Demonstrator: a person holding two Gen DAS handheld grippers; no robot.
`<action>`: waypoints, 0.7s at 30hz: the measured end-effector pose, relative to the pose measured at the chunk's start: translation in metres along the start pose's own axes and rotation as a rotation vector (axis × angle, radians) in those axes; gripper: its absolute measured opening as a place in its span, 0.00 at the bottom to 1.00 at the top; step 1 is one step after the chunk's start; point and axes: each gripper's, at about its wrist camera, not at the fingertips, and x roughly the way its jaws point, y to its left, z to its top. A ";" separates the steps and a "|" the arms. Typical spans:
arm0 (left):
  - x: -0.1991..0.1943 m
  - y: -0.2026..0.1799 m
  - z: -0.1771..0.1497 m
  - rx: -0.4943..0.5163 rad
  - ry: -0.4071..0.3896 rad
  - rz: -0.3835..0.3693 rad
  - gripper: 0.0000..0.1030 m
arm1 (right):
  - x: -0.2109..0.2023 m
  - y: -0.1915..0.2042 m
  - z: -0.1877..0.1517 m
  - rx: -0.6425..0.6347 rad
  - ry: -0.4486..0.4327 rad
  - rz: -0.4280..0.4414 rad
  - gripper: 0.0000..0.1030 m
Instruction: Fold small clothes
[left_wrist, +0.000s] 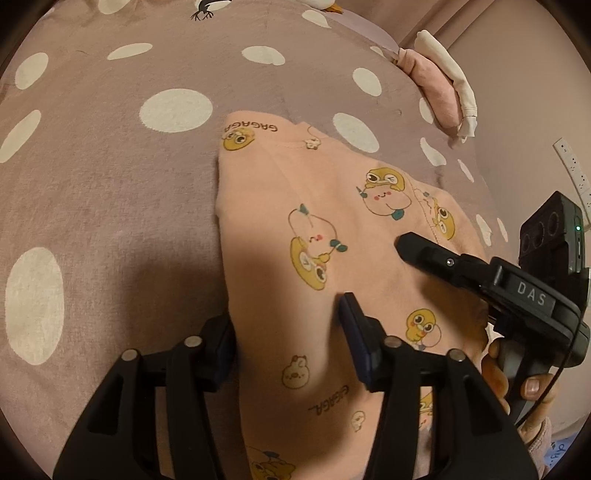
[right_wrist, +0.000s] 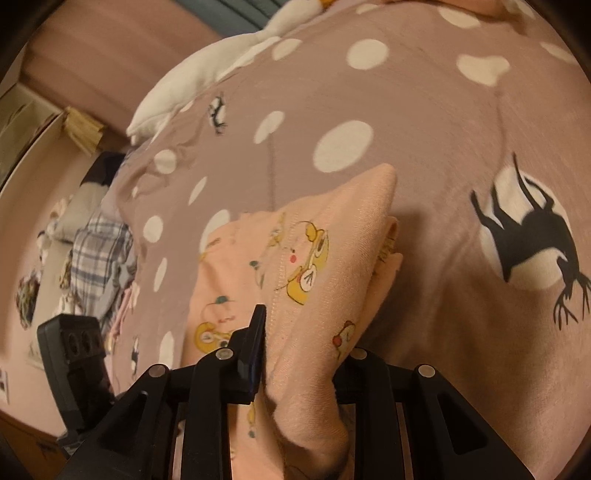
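Nearest the onlooker, the left tool (left_wrist: 286, 332) stands with its jaws apart, straddling the left edge of the pink printed garment (left_wrist: 332, 229); one pad rests over the cloth and the other over the bed cover, and neither presses on the fabric. The right tool (right_wrist: 303, 347) is closed on a thick fold of the same garment, whose cloth bulges up between its fingers; seen from the left wrist, its tip lies low over the garment's right half, with the person's hand (left_wrist: 517, 376) on its handle.

The garment lies partly folded on the bed (left_wrist: 92, 155), on a mauve cover with white dots, a sleeve or side panel already turned onto the body. The step in hand appears to be laying this folded layer flat. The next move probably calls for the right tool to release the fold without dragging it, then for both tools to take the near hem and carry it toward the neckline.

Farther off, a folded pink and white pile (left_wrist: 443, 77) sits near the bed's far edge, well apart. A white cloth (right_wrist: 207, 74) lies at the bed's far side; checked clothing (right_wrist: 99, 247) lies beyond the bed. Nothing lies on the cover just beside the garment, so nothing obstructs the fold.
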 end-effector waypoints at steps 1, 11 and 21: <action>-0.001 0.000 -0.001 0.004 -0.001 0.007 0.56 | 0.000 -0.003 0.000 0.014 -0.001 -0.005 0.29; -0.010 0.005 -0.012 -0.003 0.006 0.031 0.64 | -0.017 -0.018 0.002 0.076 -0.025 -0.031 0.44; -0.020 0.007 -0.028 -0.004 0.013 0.054 0.67 | -0.029 -0.014 -0.004 0.060 -0.037 -0.079 0.44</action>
